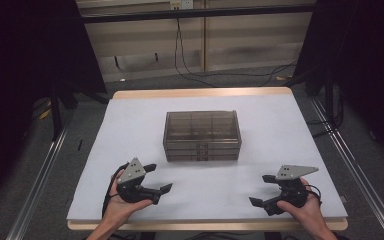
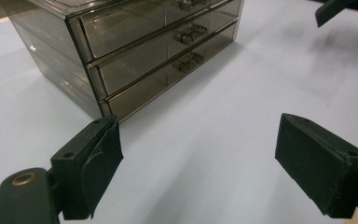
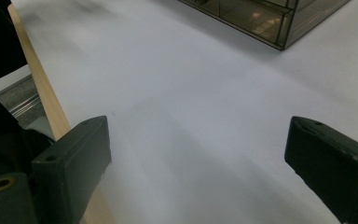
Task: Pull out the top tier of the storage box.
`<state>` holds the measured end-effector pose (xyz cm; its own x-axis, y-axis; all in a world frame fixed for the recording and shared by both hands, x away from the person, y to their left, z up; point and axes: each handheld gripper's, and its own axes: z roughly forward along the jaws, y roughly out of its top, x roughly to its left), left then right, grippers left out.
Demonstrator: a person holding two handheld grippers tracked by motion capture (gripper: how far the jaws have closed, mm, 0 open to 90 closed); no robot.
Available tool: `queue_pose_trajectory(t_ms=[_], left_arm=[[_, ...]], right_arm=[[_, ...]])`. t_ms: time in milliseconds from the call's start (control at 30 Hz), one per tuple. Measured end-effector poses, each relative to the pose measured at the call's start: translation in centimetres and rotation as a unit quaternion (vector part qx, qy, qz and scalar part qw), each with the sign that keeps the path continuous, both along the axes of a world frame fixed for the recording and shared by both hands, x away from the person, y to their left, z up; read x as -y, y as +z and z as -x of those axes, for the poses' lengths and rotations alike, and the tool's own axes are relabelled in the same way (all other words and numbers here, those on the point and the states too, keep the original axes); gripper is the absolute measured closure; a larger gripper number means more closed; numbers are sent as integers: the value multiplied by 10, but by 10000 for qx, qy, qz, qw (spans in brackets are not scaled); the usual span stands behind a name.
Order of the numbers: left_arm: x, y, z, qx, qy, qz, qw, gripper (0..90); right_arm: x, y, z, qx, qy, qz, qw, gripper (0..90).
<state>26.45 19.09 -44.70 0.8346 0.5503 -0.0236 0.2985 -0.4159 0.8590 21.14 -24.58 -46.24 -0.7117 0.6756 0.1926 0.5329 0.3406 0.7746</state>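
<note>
Both jaws on each tool are standing wide apart with nothing between them. From the high view, I am keeping the left gripper [image 1: 156,178] and the right gripper [image 1: 260,190] low over the near part of the white table [image 1: 130,130], one to each side, well apart from the smoky drawer box [image 1: 202,135] sitting at the centre; I judge that leaves either tool free to go for its front.

In the left gripper view, I am looking past parted pads [image 2: 100,163] at the drawer box [image 2: 135,51], far and left, its three drawers shut and their small handles [image 2: 192,33] facing me, probably the thing to pull.

In the right gripper view, I am seeing bare white surface between parted jaws, the wooden table edge [image 3: 42,88] at left and a box corner [image 3: 279,18] far off, slightly blurred.
</note>
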Motion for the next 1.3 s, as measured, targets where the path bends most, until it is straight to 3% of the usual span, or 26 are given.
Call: queue_pose_trajectory(t_ms=[100, 133, 233, 333, 867, 1200, 1233, 1267, 1300], left_arm=[[3, 1, 2, -31, -1, 19, 10000, 125], [4, 1, 2, -52, -69, 115, 9999, 114], [7, 3, 6, 98, -119, -50, 9999, 113], [11, 3, 6, 74, -203, 4, 9998, 117], [26, 7, 7, 307, -290, -202, 9989, 260], [42, 13, 8, 753, -424, -415, 9954, 342], [46, 13, 8, 859, -489, -514, 9938, 357], [46, 13, 8, 859, -489, -514, 9938, 359], [50, 13, 7, 995, -518, -620, 9917, 373]], right_arm=[[0, 0, 1, 16, 3, 1, 10000, 70], [0, 0, 1, 25, 2, 1, 10000, 70], [1, 0, 2, -2, -33, 5, 10000, 70], [2, 0, 2, 0, -43, 0, 10000, 70], [1, 0, 2, 7, -61, 33, 10000, 81], [1, 0, 2, 2, -55, 27, 10000, 83], [1, 0, 2, 7, -56, 25, 10000, 83], [1, 0, 2, 7, -56, 25, 10000, 83], [1, 0, 2, 18, -57, 22, 10000, 84]])
